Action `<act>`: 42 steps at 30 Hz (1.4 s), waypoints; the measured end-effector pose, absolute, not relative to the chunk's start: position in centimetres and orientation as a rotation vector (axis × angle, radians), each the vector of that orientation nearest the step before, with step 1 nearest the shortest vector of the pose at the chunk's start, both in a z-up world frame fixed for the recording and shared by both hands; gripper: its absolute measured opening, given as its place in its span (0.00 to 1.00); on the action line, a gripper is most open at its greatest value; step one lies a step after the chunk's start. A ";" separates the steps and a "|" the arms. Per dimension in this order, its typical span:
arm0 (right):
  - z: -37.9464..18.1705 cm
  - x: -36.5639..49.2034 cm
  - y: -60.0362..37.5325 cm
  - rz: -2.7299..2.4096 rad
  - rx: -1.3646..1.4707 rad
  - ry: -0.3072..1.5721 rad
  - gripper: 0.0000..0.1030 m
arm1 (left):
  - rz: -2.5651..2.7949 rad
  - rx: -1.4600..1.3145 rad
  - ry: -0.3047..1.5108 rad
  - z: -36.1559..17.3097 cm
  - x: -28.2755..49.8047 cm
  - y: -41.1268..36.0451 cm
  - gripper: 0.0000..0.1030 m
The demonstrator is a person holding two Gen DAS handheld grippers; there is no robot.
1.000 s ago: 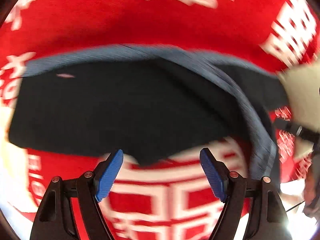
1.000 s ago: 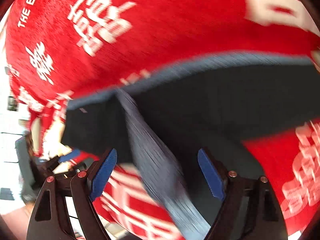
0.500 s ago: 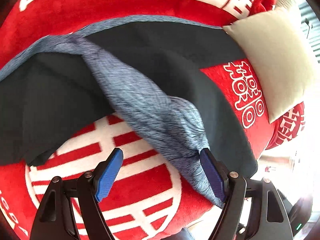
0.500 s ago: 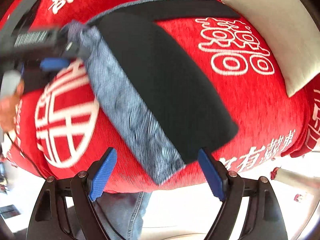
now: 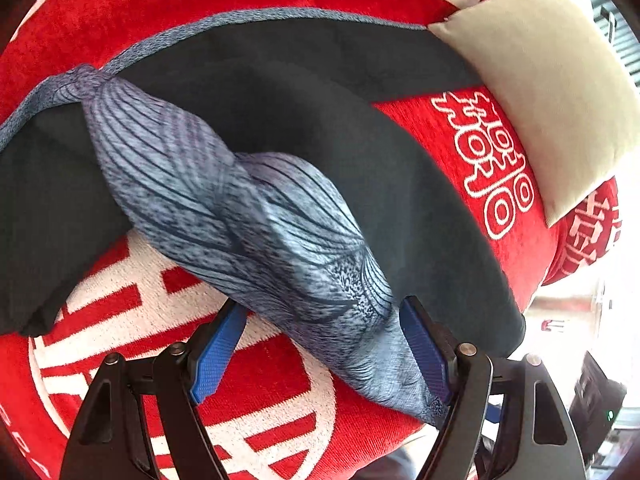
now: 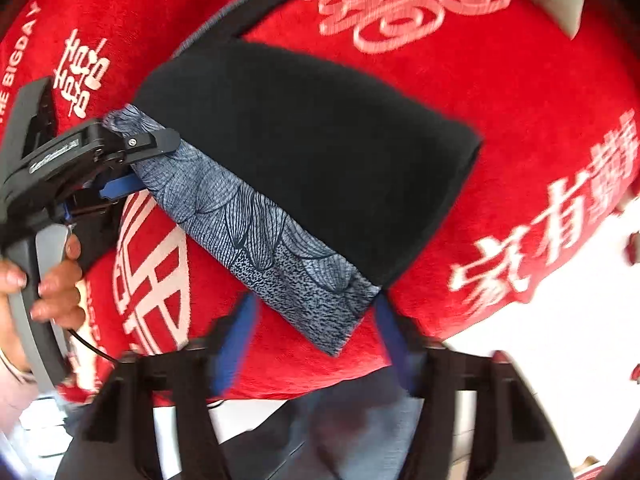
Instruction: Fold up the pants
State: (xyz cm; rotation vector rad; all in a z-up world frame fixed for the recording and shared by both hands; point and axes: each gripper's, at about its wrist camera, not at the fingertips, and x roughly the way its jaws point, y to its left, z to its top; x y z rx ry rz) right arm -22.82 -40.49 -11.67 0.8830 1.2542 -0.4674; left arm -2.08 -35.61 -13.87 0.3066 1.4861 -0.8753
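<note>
Dark pants (image 5: 304,128) lie spread on the red blanket (image 5: 200,0), their grey-blue patterned waistband (image 5: 256,224) bunched into a ridge running toward the near edge, a beige pillow (image 5: 552,92) past the far leg. Left gripper (image 5: 320,344) straddles the waistband, jaws closing, cloth against the right-hand pad and clear of the other, so no pinch. Right gripper (image 6: 316,332) sits at the waistband's corner end, jaws closing fast and blurred, cloth edge between them but not clamped; a hand (image 6: 52,276) holds the left tool's handle.
</note>
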 end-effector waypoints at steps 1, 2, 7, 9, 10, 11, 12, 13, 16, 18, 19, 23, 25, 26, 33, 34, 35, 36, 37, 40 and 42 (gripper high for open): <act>-12.1 -22.7 -40.9 -0.470 0.908 1.268 0.20 | -0.886 0.312 1.480 -13.9 -2.4 -35.8 0.43; -12.2 -23.0 -41.4 -0.465 0.937 1.263 0.16 | -0.895 0.327 1.488 -14.0 -2.7 -36.1 0.35; -10.3 -23.5 -44.9 -0.364 1.092 1.203 0.08 | -0.903 0.274 1.490 -12.1 -2.7 -36.7 0.16; -8.7 -23.2 -46.3 -0.328 1.102 1.188 0.08 | -0.896 0.231 1.495 -10.4 -2.2 -37.2 0.16; -7.8 -22.7 -47.0 -0.315 1.098 1.182 0.08 | -0.895 0.223 1.491 -9.7 -2.0 -37.4 0.16; -6.9 -22.2 -48.0 -0.302 1.091 1.173 0.08 | -0.893 0.215 1.483 -8.8 -1.6 -37.8 0.16; -5.9 -21.4 -49.0 -0.287 1.078 1.164 0.07 | -0.889 0.209 1.473 -7.9 -1.1 -38.4 0.16; -4.8 -22.2 -49.8 -0.274 1.060 1.156 0.07 | -0.886 0.200 1.458 -6.7 -0.3 -39.2 0.16; -2.6 -18.8 -52.9 -0.250 0.986 1.132 0.07 | -0.877 0.175 1.431 -4.6 2.2 -41.3 0.16; -1.1 -16.6 -56.1 -0.246 0.939 1.113 0.07 | -0.867 0.155 1.408 -3.6 4.5 -42.8 0.16; -0.6 -15.0 -57.3 -0.246 0.905 1.107 0.07 | -0.862 0.151 1.396 -3.4 5.4 -43.7 0.16; 0.6 -9.0 -63.1 -0.241 0.799 1.111 0.07 | -0.827 0.155 1.354 -3.7 8.6 -46.5 0.17; 0.4 -5.0 -65.9 -0.232 0.733 1.141 0.07 | -0.777 0.178 1.313 -4.1 10.3 -47.8 0.17; -0.2 -2.9 -67.2 -0.230 0.692 1.163 0.07 | -0.755 0.187 1.298 -4.1 11.0 -48.1 0.17; -6.7 4.2 -71.1 -0.240 0.573 1.304 0.12 | -0.591 0.220 1.277 -6.0 13.6 -46.6 0.31; -7.3 4.7 -71.3 -0.255 0.554 1.320 0.16 | -0.560 0.232 1.281 -6.5 13.6 -46.1 0.63; -7.8 5.1 -71.4 -0.264 0.541 1.334 0.21 | -0.539 0.232 1.277 -6.8 13.4 -45.5 0.73; -7.9 5.6 -71.4 -0.275 0.521 1.344 0.41 | -0.522 0.227 1.269 -7.1 13.2 -44.9 0.75; -7.6 5.7 -71.5 -0.286 0.498 1.336 0.63 | -0.526 0.229 1.284 -7.5 12.9 -44.4 0.75; -5.0 5.5 -71.6 -0.284 0.486 1.254 0.67 | -0.494 0.271 1.314 -8.9 11.9 -43.6 0.75; -3.4 4.7 -71.7 -0.275 0.524 1.218 0.67 | -0.471 0.320 1.313 -9.8 11.1 -43.8 0.75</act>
